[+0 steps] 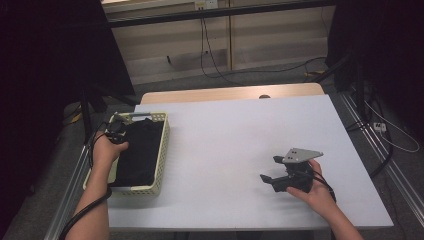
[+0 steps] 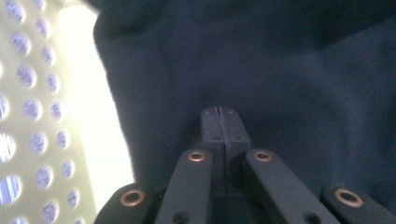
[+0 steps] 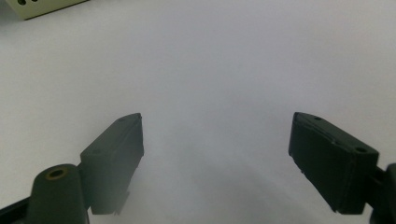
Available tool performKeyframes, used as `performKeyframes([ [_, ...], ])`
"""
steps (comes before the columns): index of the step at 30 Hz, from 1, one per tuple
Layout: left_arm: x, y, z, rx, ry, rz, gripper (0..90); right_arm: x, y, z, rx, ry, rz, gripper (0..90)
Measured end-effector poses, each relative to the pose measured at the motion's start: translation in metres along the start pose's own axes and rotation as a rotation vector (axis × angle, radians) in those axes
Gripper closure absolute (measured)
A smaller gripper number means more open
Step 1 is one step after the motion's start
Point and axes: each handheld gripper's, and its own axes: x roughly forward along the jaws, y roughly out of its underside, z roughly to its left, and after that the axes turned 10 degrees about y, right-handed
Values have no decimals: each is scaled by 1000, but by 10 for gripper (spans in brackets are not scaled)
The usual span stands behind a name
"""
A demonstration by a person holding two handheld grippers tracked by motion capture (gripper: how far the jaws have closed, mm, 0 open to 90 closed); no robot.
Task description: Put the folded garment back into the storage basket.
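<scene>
A pale yellow perforated basket (image 1: 163,150) stands at the table's left edge with a dark folded cloth (image 1: 142,150) in it. My left gripper (image 1: 116,131) is inside the basket near its far left corner. In the left gripper view its jaws are shut tip to tip (image 2: 219,123) right at the dark cloth (image 2: 289,70), with the basket wall (image 2: 32,116) at left. No fold shows between the tips. My right gripper (image 1: 270,169) rests low over the white table (image 1: 235,130) at front right, open (image 3: 215,158), with bare tabletop between its fingers (image 3: 116,149).
A corner of the basket (image 3: 42,7) shows at the top left of the right gripper view. A wooden strip (image 1: 225,93) runs behind the white top. Cables (image 1: 210,60) lie on the floor beyond, and metal rails (image 1: 380,150) flank the table.
</scene>
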Motion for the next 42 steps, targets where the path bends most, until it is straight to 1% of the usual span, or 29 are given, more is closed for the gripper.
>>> performKeyframes([
  [2, 1, -6, -6, 11, 7, -3, 900, 0, 0, 0, 0, 0, 2, 174],
  [3, 2, -8, -9, 18, 7, -14, 900, 0, 0, 0, 2, -3, 2, 173],
  [6, 6, -17, -15, 27, 25, -28, 900, 0, 0, 0, 2, -4, 1, 173],
  [8, 10, -21, -18, 30, 22, -35, 900, 0, 0, 1, -2, -7, -1, 174],
  [9, 12, -23, -18, 29, 32, -36, 900, 0, 0, 1, -1, -10, -1, 173],
  [11, 16, -27, -19, 23, 38, -42, 900, 0, 0, 2, 0, -16, -2, 173],
  [13, 20, -31, -20, 18, 37, -59, 900, 0, 0, 2, 1, -19, -2, 173],
  [14, 21, -32, -20, 19, 49, -54, 900, 0, 0, 2, -2, -19, -2, 173],
  [16, 25, -36, -25, 30, 60, -60, 900, 0, 0, 2, -4, -19, -1, 172],
  [17, 26, -37, -26, 36, 61, -62, 900, 0, 0, 2, -2, -20, -4, 172],
  [19, 30, -39, -31, 42, 78, -77, 900, 0, 0, 1, 2, -19, -8, 172],
  [20, 32, -40, -33, 42, 83, -76, 900, 0, 0, 1, 2, -19, -8, 172],
  [23, 42, -42, -39, 55, 80, -60, 900, 1, 0, 2, -5, -19, -2, 170],
  [26, 46, -43, -39, 52, 86, -67, 900, -1, 1, 3, -2, -21, -4, 171],
  [28, 44, -43, -38, 49, 93, -61, 900, -2, 2, 2, 2, -21, -4, 170],
  [29, 42, -43, -38, 41, 87, -63, 900, -2, 2, 2, 1, -18, -2, 171],
  [31, 34, -43, -37, 29, 85, -59, 900, -3, 2, 1, 5, -16, -6, 171],
  [32, 31, -43, -36, 37, 80, -52, 900, -3, 2, 1, 5, -14, -8, 171],
  [34, 25, -44, -33, 25, 65, -69, 900, -3, 2, 1, 2, -17, -7, 171],
  [35, 22, -46, -32, 34, 61, -59, 900, -3, 1, 2, -1, -15, -9, 170],
  [37, 19, -49, -30, 33, 50, -63, 900, -4, 1, 1, 3, -16, -9, 171],
  [39, 18, -53, -30, 37, 50, -85, 900, -4, 1, 0, 5, -13, -10, 171],
  [41, 20, -58, -34, 40, 58, -80, 900, -4, 1, 0, 10, -13, -13, 170],
  [42, 21, -60, -36, 53, 63, -80, 900, -4, 1, -1, 9, -13, -12, 170],
])
